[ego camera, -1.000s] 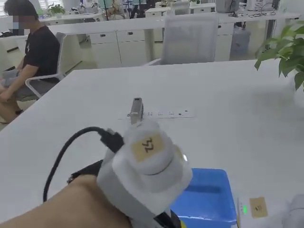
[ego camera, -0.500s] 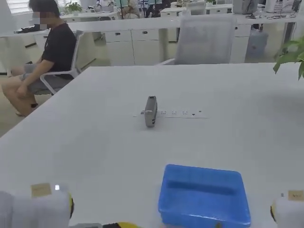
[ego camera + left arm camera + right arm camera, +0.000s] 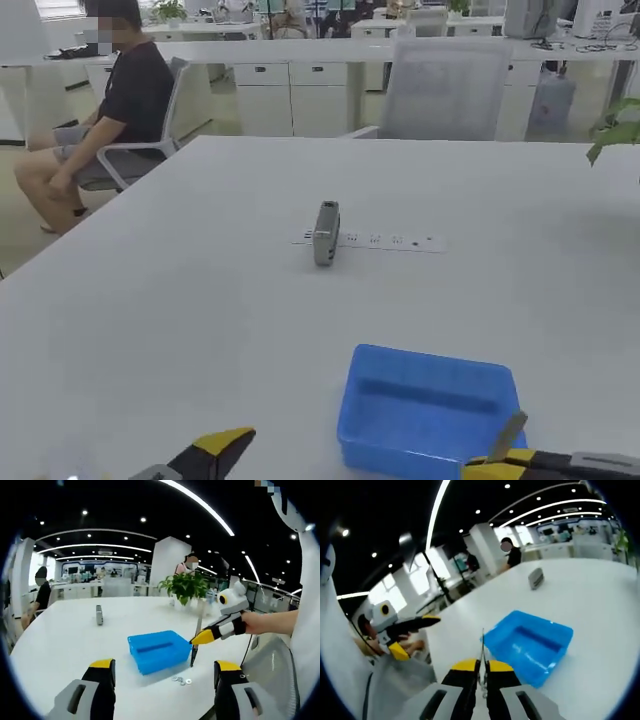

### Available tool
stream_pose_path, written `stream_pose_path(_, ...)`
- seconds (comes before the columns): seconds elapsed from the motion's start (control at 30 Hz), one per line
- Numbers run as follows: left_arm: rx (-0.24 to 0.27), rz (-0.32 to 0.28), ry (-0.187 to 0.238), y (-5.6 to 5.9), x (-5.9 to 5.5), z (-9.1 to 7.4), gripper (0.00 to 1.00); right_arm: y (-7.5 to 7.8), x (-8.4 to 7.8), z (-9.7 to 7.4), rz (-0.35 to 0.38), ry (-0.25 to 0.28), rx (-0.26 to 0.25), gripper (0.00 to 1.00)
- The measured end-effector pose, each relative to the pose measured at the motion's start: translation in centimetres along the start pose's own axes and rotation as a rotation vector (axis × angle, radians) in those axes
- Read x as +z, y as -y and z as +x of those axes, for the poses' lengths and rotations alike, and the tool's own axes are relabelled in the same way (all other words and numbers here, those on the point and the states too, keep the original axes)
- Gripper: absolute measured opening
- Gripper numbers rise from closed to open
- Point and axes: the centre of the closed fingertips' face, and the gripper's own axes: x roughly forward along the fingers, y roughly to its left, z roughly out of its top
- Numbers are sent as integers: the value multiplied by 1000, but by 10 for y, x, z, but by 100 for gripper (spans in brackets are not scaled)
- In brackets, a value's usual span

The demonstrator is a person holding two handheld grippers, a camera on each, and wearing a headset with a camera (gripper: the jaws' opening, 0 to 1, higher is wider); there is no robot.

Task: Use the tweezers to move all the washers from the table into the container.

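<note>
A blue container [image 3: 425, 405] stands on the white table [image 3: 200, 300] near its front edge. Several small washers [image 3: 182, 680] lie on the table beside the container [image 3: 160, 650], just below the tweezers' tip. My right gripper [image 3: 480, 667] is shut on the thin metal tweezers [image 3: 482, 652], which point toward the container [image 3: 530, 642]. In the head view the right gripper [image 3: 500, 462] lies low at the right with the tweezers [image 3: 508, 435] against the container's near wall. My left gripper [image 3: 162, 672] stands open with nothing between its fingers; its yellow tip [image 3: 225, 443] pokes in at the lower left.
A small grey box [image 3: 326, 232] lies mid-table beside a flat strip [image 3: 385, 241]. A person [image 3: 110, 110] sits on a chair off the table's far left corner. An office chair [image 3: 445, 90] stands at the far edge. A potted plant [image 3: 186, 586] is beyond the container.
The left gripper, which stood large before the container, has drawn back to the bottom edge. The right gripper with the tweezers has come in beside the container. The camera has shifted.
</note>
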Motion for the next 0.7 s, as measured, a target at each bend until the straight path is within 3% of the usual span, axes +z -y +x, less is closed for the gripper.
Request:
stream_pose_path(0.13,75,-6,21,-15,2,-5,91,11,21,-6,-26,47,-35,2)
stream_pose_path(0.23,108,9,61,-19,9,-7,94,24,35,-7,-48,84,-89,2)
stream_pose_path(0.33,146,43,59,-25,9,-9,98,42,43,-7,-56,107,-157,2)
stream_pose_path(0.5,163,37,57,-29,9,-11,97,65,38,-1,-73,84,-230,2)
stream_pose_path(0.7,186,61,52,-32,8,-13,95,81,23,14,-116,19,-263,2)
